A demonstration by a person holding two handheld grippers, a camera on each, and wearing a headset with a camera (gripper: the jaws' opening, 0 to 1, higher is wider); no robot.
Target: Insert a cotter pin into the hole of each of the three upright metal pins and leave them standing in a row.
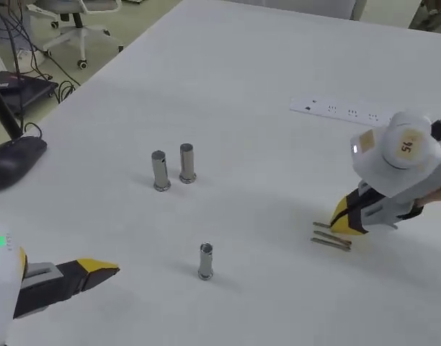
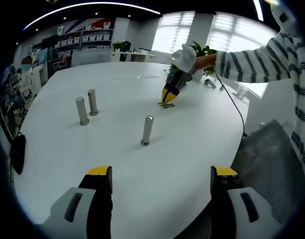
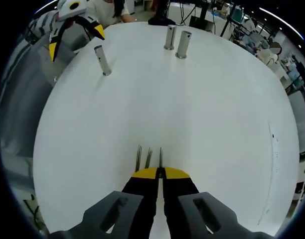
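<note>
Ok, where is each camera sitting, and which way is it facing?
Head view: on the headset, looking forward and down at the white table; left tongs and right tongs show.
Left gripper view: on the left tongs, facing across the table at the three upright silver metal pins; own jaws wide apart, a striped sleeve beyond.
Right gripper view: on the right tongs, facing back over the thin metal cotter pins; own jaws closed.
Shared: both gripper views show the opposite tongs and all three pins.

We look down from overhead; our low gripper views, at seven and three o'clock, share the metal pins (image 1: pixel 186 162).
</note>
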